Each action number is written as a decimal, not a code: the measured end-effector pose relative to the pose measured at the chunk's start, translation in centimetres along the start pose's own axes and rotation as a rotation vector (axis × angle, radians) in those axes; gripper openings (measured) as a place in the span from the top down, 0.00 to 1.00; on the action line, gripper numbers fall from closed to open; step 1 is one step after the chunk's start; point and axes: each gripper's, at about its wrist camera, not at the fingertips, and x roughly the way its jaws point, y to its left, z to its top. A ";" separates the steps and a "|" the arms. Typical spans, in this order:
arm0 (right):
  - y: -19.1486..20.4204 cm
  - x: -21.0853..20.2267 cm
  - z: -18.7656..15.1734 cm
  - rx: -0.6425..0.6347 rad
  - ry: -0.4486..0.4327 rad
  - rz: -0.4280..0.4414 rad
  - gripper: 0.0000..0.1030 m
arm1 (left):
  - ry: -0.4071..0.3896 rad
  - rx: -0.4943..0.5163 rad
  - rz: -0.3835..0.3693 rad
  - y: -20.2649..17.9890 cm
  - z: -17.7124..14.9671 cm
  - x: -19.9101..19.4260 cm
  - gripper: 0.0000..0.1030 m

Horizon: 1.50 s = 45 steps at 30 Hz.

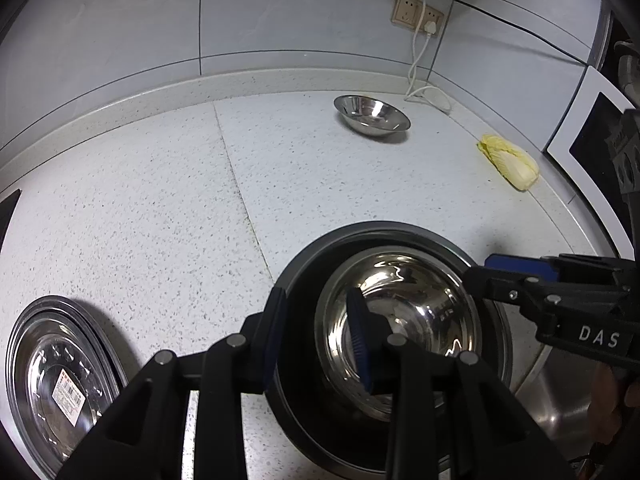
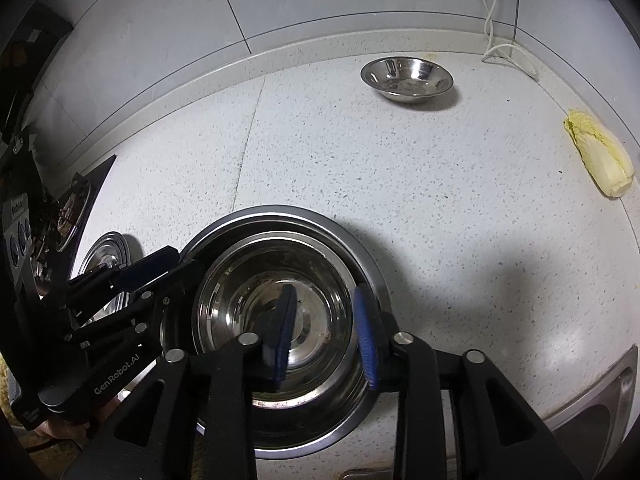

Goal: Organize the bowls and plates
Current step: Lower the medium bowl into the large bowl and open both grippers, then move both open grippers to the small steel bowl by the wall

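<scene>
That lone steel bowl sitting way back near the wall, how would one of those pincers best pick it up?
By its rim. The far steel bowl stands upright and open, alone on the counter, with a thin flared lip and sloping sides too wide and slick to span. I would bring a gripper down from above onto the nearer edge, one finger inside, one outside, then pinch. The cabbage lies well aside.

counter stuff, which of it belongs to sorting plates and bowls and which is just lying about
Part of the job:
nested steel bowls
lone steel bowl
stacked steel plates

Just lying about:
napa cabbage
white cable
wall sockets
microwave
</scene>
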 end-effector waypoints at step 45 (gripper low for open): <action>-2.0 -7.0 11.9 -0.060 -0.219 -0.105 0.59 | -0.055 -0.039 0.012 1.2 8.6 -1.4 0.71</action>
